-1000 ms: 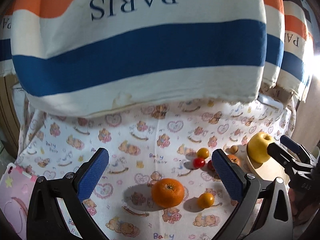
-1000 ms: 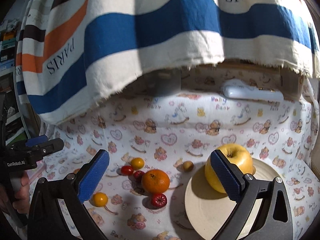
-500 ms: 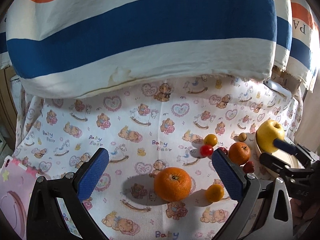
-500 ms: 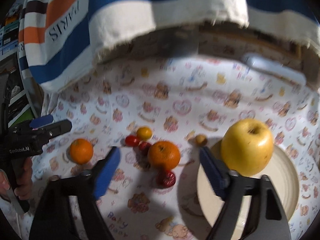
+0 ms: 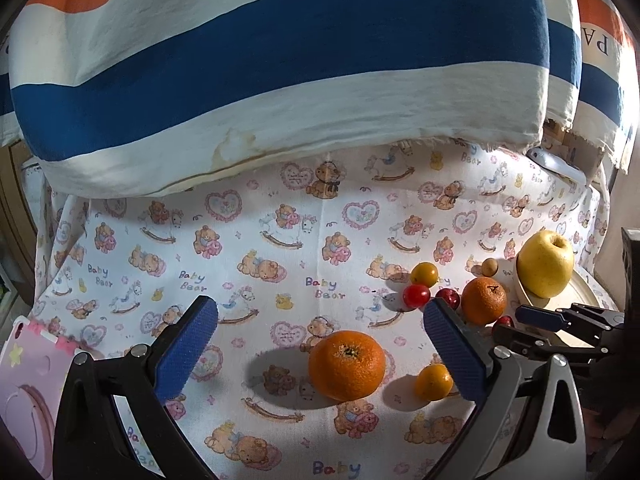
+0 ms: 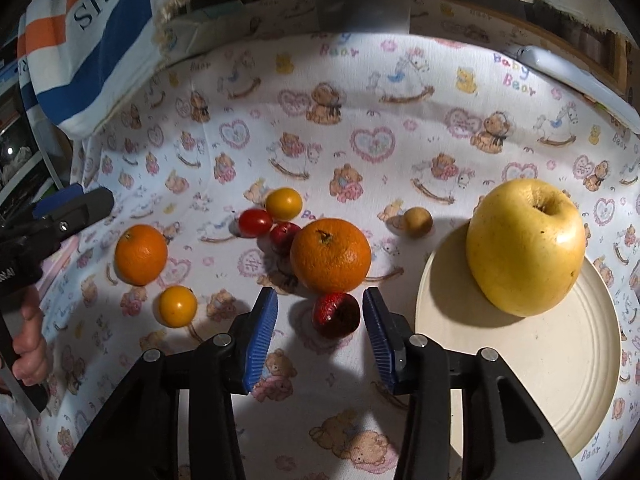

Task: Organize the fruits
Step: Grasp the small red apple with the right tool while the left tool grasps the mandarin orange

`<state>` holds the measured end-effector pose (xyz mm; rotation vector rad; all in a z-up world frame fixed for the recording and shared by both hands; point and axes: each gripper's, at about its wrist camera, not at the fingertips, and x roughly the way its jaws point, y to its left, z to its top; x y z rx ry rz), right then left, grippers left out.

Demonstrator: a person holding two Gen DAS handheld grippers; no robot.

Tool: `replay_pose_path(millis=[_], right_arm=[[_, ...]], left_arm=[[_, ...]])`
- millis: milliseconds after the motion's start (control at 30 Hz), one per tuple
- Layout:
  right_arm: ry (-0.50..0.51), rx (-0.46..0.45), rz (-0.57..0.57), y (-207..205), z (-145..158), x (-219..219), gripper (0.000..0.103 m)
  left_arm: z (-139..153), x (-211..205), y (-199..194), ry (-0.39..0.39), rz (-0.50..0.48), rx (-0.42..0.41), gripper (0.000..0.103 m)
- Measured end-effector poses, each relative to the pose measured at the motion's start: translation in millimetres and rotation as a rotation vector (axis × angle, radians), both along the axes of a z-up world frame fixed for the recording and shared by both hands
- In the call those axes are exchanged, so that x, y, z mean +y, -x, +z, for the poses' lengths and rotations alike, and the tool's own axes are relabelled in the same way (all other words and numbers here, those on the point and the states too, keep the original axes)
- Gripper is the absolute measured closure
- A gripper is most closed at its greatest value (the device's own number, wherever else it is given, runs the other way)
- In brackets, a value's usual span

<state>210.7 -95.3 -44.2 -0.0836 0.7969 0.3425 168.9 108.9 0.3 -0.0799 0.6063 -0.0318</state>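
A yellow apple [image 6: 525, 246] sits on a cream plate [image 6: 560, 368] at the right. My right gripper [image 6: 320, 320] is open, its blue pads either side of a dark red strawberry [image 6: 335, 315] on the cloth, not touching it. An orange [image 6: 330, 255] lies just beyond, with two red cherry tomatoes [image 6: 255, 222], a yellow tomato [image 6: 283, 203] and a small brown fruit [image 6: 417, 221]. My left gripper [image 5: 320, 344] is open and empty above a second orange [image 5: 347, 364] and a small yellow tomato [image 5: 433, 381]. The apple also shows in the left wrist view [image 5: 545, 263].
A bear-print cloth [image 5: 280, 240] covers the table. A striped "PARIS" towel [image 5: 280, 60] hangs over the back. A pink item [image 5: 24, 384] lies at the left edge. A white device [image 6: 572, 76] lies at the far right back.
My right gripper has come down and forward to the strawberry and its jaws have narrowed around it. My left gripper has drifted slightly closer to the orange.
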Motion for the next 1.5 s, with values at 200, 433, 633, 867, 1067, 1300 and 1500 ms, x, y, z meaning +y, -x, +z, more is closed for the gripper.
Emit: replay_pose_path(millis=[200,433,633,867,1067,1300,1500], right_arm=[[0.014,0.041,-0.015,-7.4,-7.3,-0.6,0.068],[0.021,0.072,-0.022,-12.4,-11.7,-0.4,0.073],[0.019,0.076,-0.020,-12.4,-12.3,0.9,0.075],[-0.004,0.055,-0.018,-9.1,-8.3,-3.2,0.075],[-0.007,0.030,-0.016,-5.8,-4.1,-4.2,0.075],[0.003,0.015,-0.015,-2.7,-2.1,-2.6,0.075],[0.005,0.012,-0.013,-1.9,-2.1,-2.5,0.075]], left_arm=[[-4.5,-0.4,-3.3,-0.004,-0.004,0.022,0.001],[-9.1,-2.5,-5.9,-0.018,-0.005,0.042,0.001],[-11.3,-2.8,-7.0,-0.022,-0.008,0.050,0.001],[-14.4,-3.0,-8.6,-0.022,-0.013,0.061,0.001],[-26.9,-8.0,-16.6,-0.015,-0.038,0.128,0.003],[-39.4,-13.0,-21.8,-0.008,-0.070,0.207,0.013],[-44.9,-7.2,-25.4,0.042,-0.071,0.251,0.041]])
